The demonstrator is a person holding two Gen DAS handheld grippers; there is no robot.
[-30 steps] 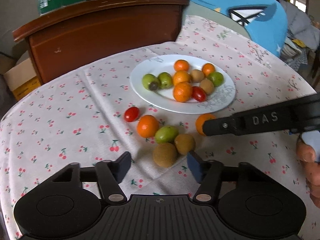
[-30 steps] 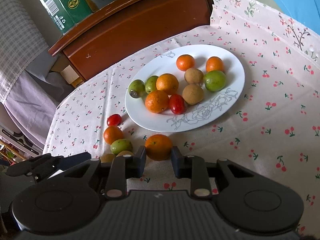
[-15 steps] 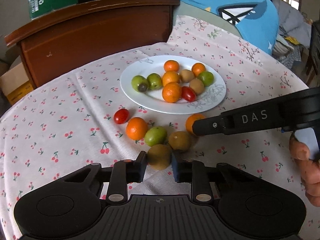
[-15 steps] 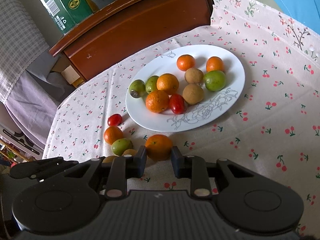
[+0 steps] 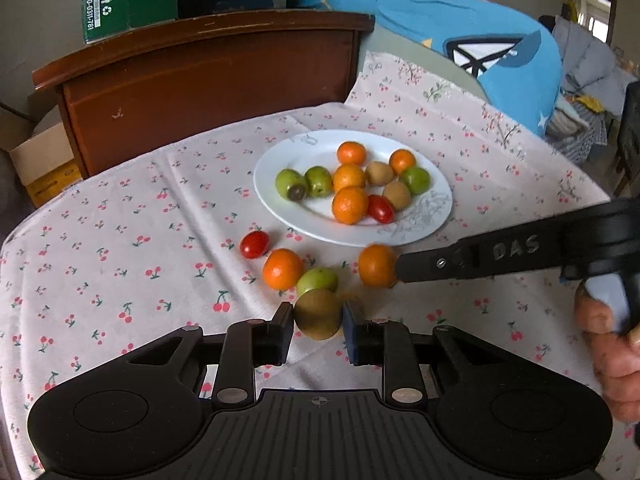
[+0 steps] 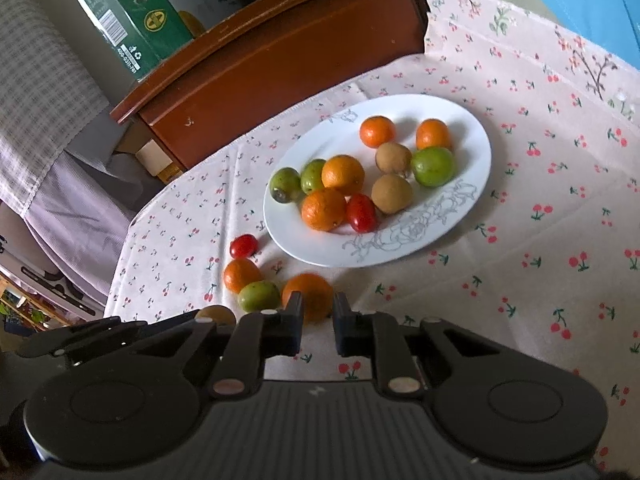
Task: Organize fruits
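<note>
A thin, creased cotton-like tablecloth [image 5: 120,264] printed with cherries is seen, matt in finish. A glossy white ceramic plate [image 6: 472,208] is shown with smooth, shiny cherry tomatoes [image 6: 361,213], dimpled oranges [image 6: 323,209] and dull, rough brown kiwis [image 6: 391,193]. Matt black plastic grippers and a polished wooden headboard [image 5: 208,80] are visible.

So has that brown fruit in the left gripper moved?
Yes. The brown fruit lay on the cloth beside the green fruit; now the left gripper pinches it, apparently lifted, overlapping that green fruit.
</note>
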